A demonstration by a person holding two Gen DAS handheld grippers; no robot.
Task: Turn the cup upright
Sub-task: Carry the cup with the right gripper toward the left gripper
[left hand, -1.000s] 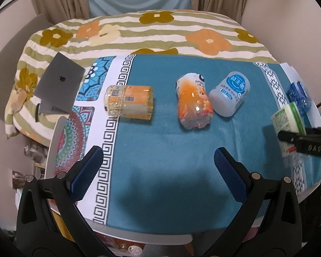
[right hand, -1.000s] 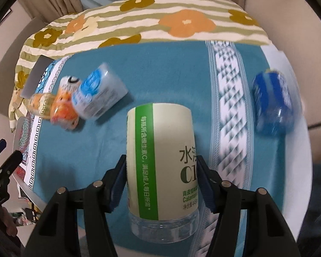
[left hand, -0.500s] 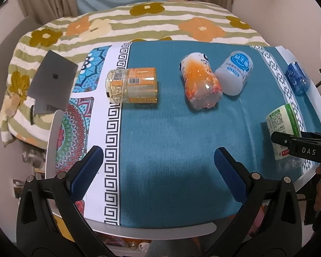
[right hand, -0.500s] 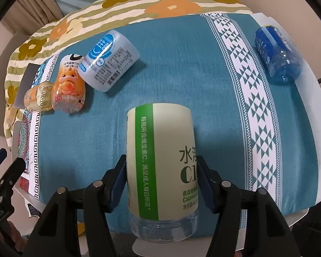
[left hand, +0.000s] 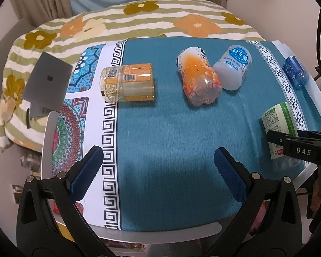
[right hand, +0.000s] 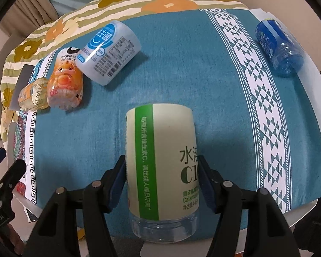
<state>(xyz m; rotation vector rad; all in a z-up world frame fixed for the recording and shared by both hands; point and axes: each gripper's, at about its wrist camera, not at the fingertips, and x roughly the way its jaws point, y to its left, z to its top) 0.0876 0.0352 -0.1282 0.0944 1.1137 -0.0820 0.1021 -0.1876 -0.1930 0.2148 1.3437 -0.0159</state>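
Observation:
My right gripper [right hand: 161,182] is shut on a clear cup with a cream and green label [right hand: 162,160], held above the near edge of the teal tablecloth; it also shows in the left wrist view [left hand: 280,132] at the far right, tilted. My left gripper [left hand: 156,171] is open and empty above the cloth's near edge. Other cups lie on their sides: an orange-labelled one [left hand: 128,82], an orange cartoon one [left hand: 198,78], a white-blue one [left hand: 234,69] and a blue one [left hand: 295,72].
The round table's white rim [left hand: 160,233] shows at the front. A grey laptop [left hand: 46,81] lies on the flowered bedspread [left hand: 139,19] behind the table at the left. A black cable [left hand: 320,32] hangs at the right.
My right gripper has kept its hold on the green-labelled cup while the table shifted in its view as it moved. The left gripper rose slightly and stays open.

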